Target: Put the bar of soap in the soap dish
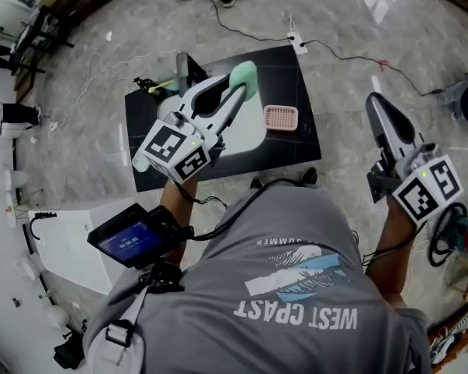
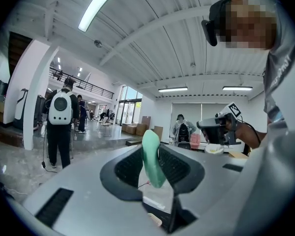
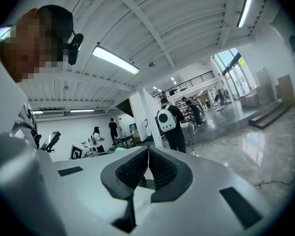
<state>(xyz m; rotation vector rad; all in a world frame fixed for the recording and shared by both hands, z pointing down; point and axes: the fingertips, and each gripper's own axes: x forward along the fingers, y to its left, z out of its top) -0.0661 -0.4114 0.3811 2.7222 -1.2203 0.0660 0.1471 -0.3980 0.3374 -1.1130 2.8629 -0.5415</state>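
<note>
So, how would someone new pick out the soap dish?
Find the black table on the grey floor in the head view. Near its right side sits the soap dish: a small pink rectangle, the only pink thing there.

You have a black table (image 1: 304,145) at upper centre of the head view, standing on a grey marble floor (image 1: 351,14). A white power strip (image 1: 297,44) lies on that floor just beyond the table's far right corner. A device with a lit blue screen (image 1: 130,245) sits at lower left. In the left gripper view, a person wearing a white backpack (image 2: 60,109) stands at left. Cardboard boxes (image 2: 132,128) sit near mid-frame, and a ceiling light strip (image 2: 101,5) runs across the top.
</note>
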